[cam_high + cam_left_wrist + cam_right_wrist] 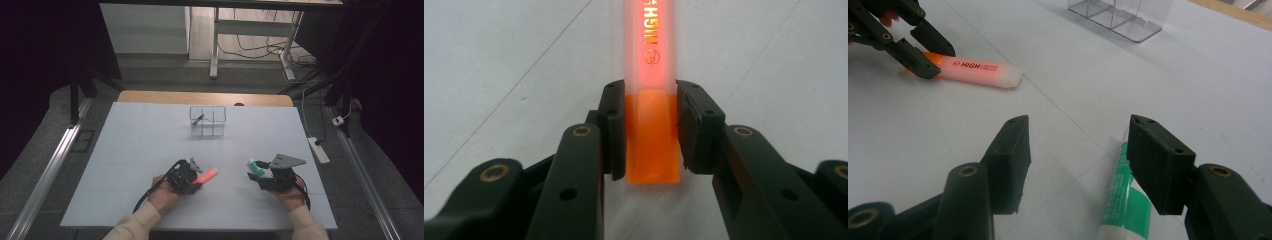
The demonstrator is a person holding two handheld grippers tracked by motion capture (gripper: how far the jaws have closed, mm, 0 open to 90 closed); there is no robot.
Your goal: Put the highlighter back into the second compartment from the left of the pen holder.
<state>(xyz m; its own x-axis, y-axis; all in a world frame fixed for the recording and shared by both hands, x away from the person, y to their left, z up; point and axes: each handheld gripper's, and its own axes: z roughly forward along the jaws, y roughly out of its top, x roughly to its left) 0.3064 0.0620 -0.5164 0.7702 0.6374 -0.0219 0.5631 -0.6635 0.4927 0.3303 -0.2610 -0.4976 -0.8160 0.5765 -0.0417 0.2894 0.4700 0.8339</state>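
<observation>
While my left gripper (651, 130) clamps the orange highlighter (651, 75) by its cap end on the white table (150, 140), its body points forward for lifting. My right gripper (1075, 160) stands spread wide, with the green tube (1125, 200) lying beneath its right-hand jaw, probably next for the clear organizer (207, 121).

A translucent pink plastic barrel with an opaque orange end is being shown by the highlighter (651, 100), its smooth skin faintly glossy (gold lettering is printed on it). Matt black plastic is being presented by the left gripper (650, 127) and right gripper (1075, 165). The organiser (207, 121) is being seen as clear, glossy plastic; the table (150, 135) as matt white.
</observation>
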